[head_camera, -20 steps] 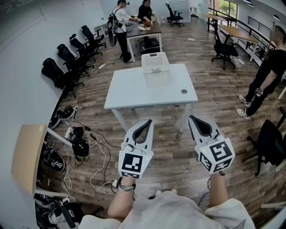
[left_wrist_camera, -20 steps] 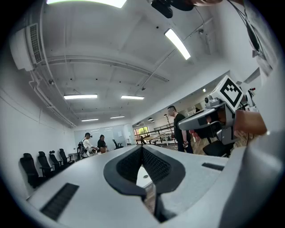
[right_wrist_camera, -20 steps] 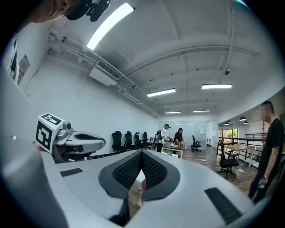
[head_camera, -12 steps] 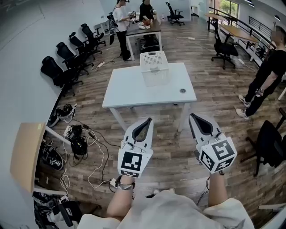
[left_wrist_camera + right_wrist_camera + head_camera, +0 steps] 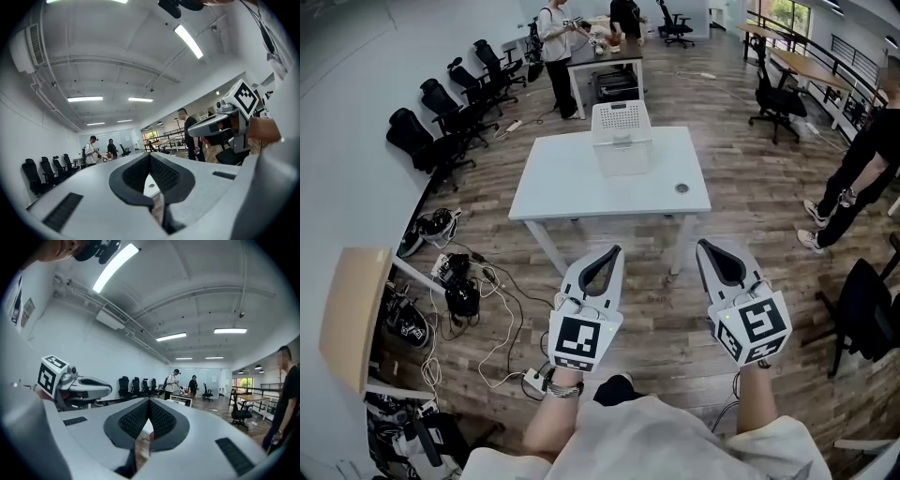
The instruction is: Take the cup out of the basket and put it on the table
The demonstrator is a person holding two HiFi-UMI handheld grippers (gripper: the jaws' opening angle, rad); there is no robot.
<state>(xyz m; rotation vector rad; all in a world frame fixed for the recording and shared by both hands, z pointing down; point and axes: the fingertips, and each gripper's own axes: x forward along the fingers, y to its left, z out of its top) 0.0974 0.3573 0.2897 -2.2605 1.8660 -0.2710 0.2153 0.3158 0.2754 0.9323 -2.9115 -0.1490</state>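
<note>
A white slatted basket (image 5: 622,139) stands at the far edge of a white table (image 5: 572,183), well ahead of me. No cup shows from here; the basket's inside is too small to make out. My left gripper (image 5: 611,251) and right gripper (image 5: 704,247) are held side by side at waist height over the wooden floor, short of the table. Both are shut with nothing between the jaws, and their tips meet in the left gripper view (image 5: 150,157) and the right gripper view (image 5: 150,402).
A small round disc (image 5: 682,187) sits on the table's right side. Black office chairs (image 5: 441,108) line the left wall, and cables and gear (image 5: 464,295) litter the floor at left. A person in black (image 5: 862,155) stands at right, near another chair (image 5: 862,300). Two people (image 5: 555,33) stand at a far desk.
The view has shifted slightly toward the table, and a dark shoe now shows below the grippers. Both grippers keep their pose and stay shut.
</note>
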